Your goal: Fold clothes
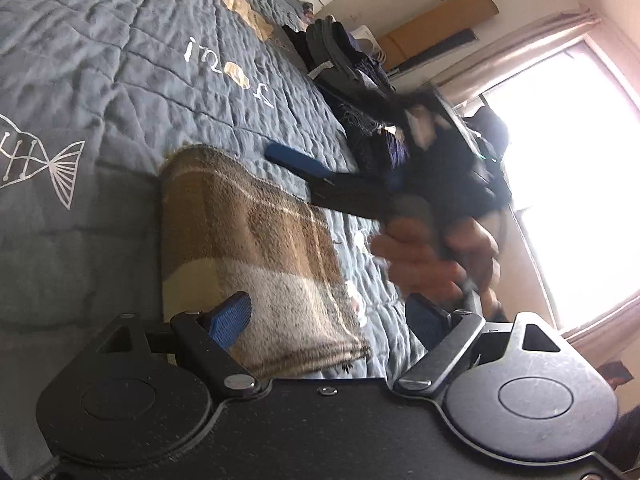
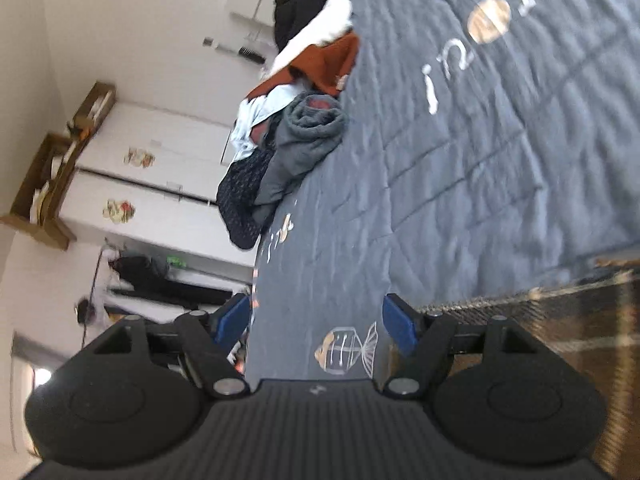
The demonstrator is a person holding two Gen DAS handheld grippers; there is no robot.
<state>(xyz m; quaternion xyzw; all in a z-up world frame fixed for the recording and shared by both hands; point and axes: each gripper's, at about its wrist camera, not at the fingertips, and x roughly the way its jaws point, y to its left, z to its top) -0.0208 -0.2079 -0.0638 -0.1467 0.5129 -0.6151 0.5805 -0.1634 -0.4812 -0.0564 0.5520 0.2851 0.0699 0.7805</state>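
On my left, my left hand-held gripper [image 1: 330, 320] stands with its blue pads spread wide and nothing between them, hanging just over the near end of the plaid garment [image 1: 248, 248]. That brown-and-cream piece lies on the grey quilted bed [image 1: 120, 80] as a neat, flat rectangle with a doubled edge nearest me, so it already lies folded, or at least partway folded; I can't say which. Further right in that view, my right hand [image 1: 424, 256] carries the other tool, one blue finger of it reaching out over the far edge of the plaid, though it is blurred and I would guess it is just clear of the cloth and not touching.

From the right wrist, my right hand-held gripper [image 2: 316, 326] is likewise open and empty, looking along the bed with the plaid's corner at the right edge. A heap of loose clothes [image 2: 288, 148] sits at the bed's far side, and a dark pile [image 1: 360, 92] lies beyond the plaid in the left view.

The risk I see: with both tools close over a loosely stacked fold, a pad catching the woolly nap could drag the top layer and skew the edges, or a grip taking only one layer could pull the fold open.
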